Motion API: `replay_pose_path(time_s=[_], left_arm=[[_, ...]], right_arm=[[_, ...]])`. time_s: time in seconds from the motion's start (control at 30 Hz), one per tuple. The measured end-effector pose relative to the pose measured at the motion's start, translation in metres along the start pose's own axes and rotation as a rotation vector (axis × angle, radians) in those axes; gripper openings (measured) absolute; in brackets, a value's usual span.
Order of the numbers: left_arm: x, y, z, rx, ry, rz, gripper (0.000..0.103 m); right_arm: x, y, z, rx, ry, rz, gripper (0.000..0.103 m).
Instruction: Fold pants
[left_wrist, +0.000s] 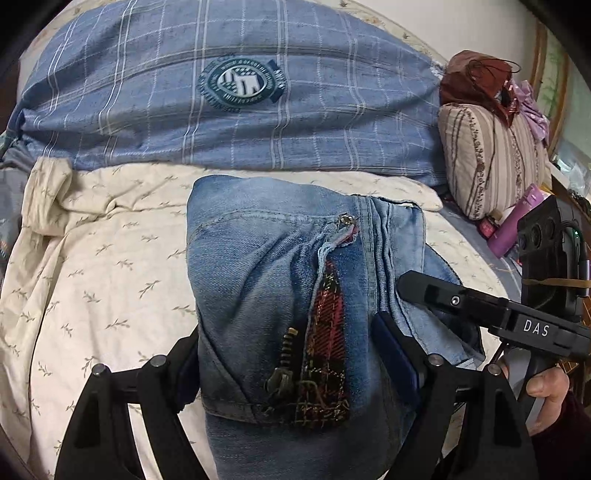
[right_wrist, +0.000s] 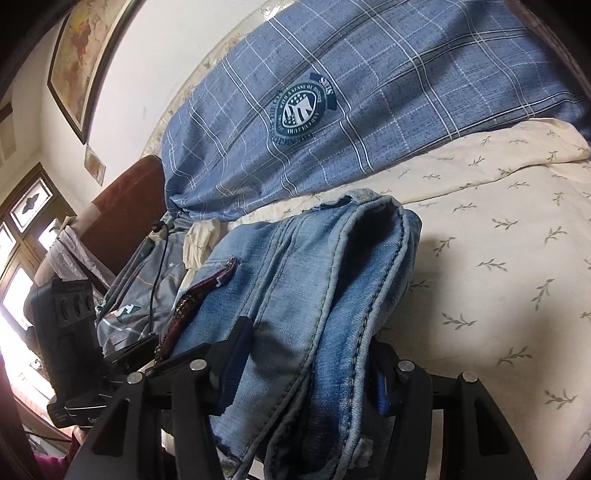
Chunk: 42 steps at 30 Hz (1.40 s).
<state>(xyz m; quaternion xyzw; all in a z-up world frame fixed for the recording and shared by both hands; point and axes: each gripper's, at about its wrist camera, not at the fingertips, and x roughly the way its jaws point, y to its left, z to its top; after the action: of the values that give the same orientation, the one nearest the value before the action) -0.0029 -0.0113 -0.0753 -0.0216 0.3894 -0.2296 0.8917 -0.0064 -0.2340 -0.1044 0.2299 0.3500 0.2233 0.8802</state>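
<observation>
Both grippers are black, the left gripper (left_wrist: 291, 369) and right gripper (right_wrist: 306, 373) each with 2 blue-padded fingers and silver pivot screws; behind the right one, white "DAS" lettering and a dark red sleeve (left_wrist: 565, 439).

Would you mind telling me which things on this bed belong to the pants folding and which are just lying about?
Part of the job:
- jeans
- left gripper, clamped on them
- right gripper, clamped on them

Just lying about:
- blue plaid duvet
- cream leaf-print sheet
- striped pillow
- purple bottle
- framed picture
</observation>
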Motion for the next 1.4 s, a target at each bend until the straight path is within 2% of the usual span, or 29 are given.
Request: replay_pose_path(time_s=[0.13, 0.2, 0.3, 0.4, 0.6, 0.8, 0.9, 1.0, 1.17, 1.23, 1.4], left_arm=[[0.015, 0.007, -0.003, -0.016, 0.061, 0.041, 0.084], [0.022, 0.008, -0.006, -0.015, 0.084, 0.06, 0.084], [0.025, 0.002, -0.008, 0.005, 0.085, 0.082, 0.084], [0.025, -0.001, -0.009, 0.013, 0.072, 0.092, 0.084], [0.013, -0.013, -0.004, 0.037, 0.005, 0.089, 0.084], [0.018, -0.029, 0.003, 0.038, -0.011, 0.057, 0.084], [0.039, -0.032, -0.001, 0.027, 0.062, 0.109, 0.085], [0.046, -0.035, -0.004, 0.041, 0.068, 0.154, 0.087], [0.039, -0.031, -0.006, 0.024, 0.064, 0.151, 0.088], [0.028, -0.031, -0.007, 0.021, 0.033, 0.178, 0.088], [-0.025, -0.049, -0.015, 0.095, -0.136, 0.329, 0.093]], right_arm=[[0.017, 0.0, -0.001, 0.003, 0.045, -0.054, 0.058], [0.025, -0.001, -0.004, -0.017, 0.076, -0.113, 0.058], [0.03, -0.007, -0.006, -0.017, 0.102, -0.149, 0.059], [0.03, -0.011, -0.007, -0.003, 0.106, -0.145, 0.059], [0.009, -0.003, -0.002, -0.012, 0.019, -0.091, 0.059], [-0.016, -0.009, 0.005, 0.0, -0.082, -0.109, 0.059], [-0.005, -0.025, 0.006, 0.038, -0.011, -0.174, 0.059], [0.009, -0.04, 0.001, 0.072, 0.067, -0.246, 0.064], [-0.004, -0.041, 0.002, 0.103, 0.051, -0.238, 0.069], [-0.008, -0.038, 0.002, 0.089, 0.046, -0.251, 0.07], [-0.037, -0.017, -0.008, 0.046, -0.027, -0.286, 0.074]])
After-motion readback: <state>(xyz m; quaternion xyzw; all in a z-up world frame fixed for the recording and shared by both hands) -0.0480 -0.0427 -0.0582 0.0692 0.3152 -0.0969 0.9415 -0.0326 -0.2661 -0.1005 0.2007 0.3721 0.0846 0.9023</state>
